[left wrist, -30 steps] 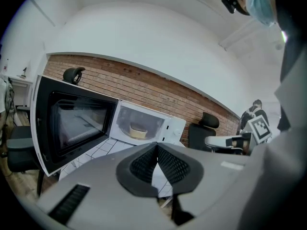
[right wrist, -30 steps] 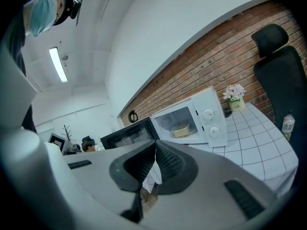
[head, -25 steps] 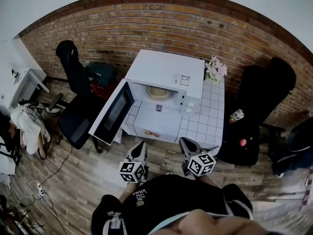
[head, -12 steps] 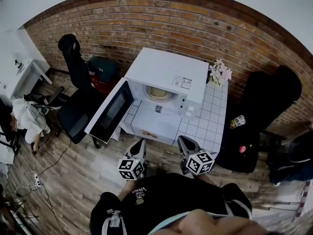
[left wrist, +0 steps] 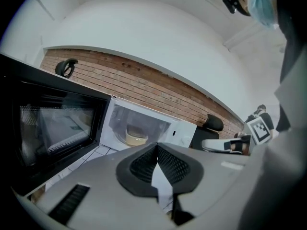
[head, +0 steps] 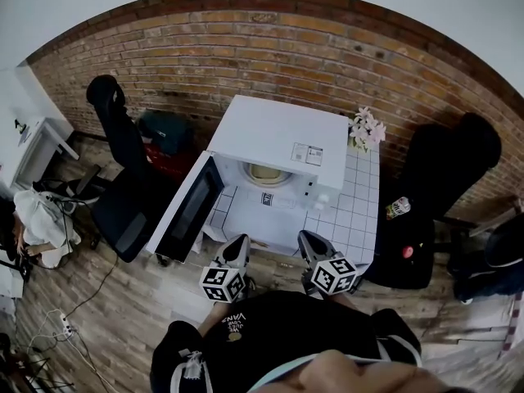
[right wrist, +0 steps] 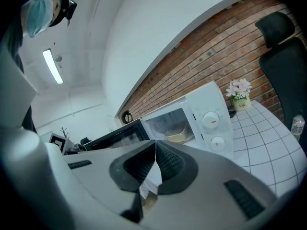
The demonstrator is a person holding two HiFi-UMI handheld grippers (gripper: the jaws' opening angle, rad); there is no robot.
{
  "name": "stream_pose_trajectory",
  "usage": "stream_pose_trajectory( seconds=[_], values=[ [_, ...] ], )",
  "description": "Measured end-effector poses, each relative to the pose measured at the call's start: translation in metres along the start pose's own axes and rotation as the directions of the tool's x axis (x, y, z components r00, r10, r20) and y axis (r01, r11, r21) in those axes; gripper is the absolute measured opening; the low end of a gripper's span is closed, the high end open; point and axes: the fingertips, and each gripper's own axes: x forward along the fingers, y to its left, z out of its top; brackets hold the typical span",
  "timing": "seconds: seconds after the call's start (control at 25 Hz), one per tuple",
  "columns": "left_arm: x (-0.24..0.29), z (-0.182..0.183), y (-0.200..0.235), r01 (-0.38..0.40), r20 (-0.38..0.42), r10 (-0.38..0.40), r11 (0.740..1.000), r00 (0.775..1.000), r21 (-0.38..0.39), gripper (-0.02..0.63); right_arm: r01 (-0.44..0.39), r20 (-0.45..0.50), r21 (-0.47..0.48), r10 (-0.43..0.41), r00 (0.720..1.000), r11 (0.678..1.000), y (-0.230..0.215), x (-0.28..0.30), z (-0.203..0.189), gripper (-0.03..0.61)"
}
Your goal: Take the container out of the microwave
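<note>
A white microwave [head: 282,133] stands on a white tiled table [head: 356,211], its dark-windowed door [head: 190,207] swung wide open to the left. Inside the cavity sits a cream container [head: 266,173], also seen as a cream container [left wrist: 135,137] in the left gripper view and a cream container [right wrist: 180,136] in the right gripper view. My left gripper [head: 239,248] and right gripper [head: 309,246] hover side by side at the table's near edge, short of the microwave. Both are shut with nothing between the jaws.
A small pot of pale flowers [head: 364,129] stands on the table right of the microwave. A black office chair [head: 123,178] is left of the open door, and dark chairs and bags [head: 442,187] are on the right. A brick wall runs behind.
The whole view has closed in on the microwave: the table's near edge now lies right at both gripper tips. The door and the container are where they were.
</note>
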Motion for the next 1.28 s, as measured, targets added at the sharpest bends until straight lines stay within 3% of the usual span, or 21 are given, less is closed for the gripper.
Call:
stream_pose_trajectory(
  seconds=[0.8,1.28],
  values=[
    [0.045,0.033,0.070,0.162,-0.063,-0.160,0.987,0.985,0.023,0.009,0.161,0.067,0.049,-0.164,0.984,0.986,0.010,0.072,0.005,0.005],
    [0.055,0.037,0.088,0.256,-0.089,-0.252,0.966,0.964,0.030,0.009,0.282,0.120,0.073,-0.289,0.950,0.957,0.015,0.099,0.003,0.005]
  ],
)
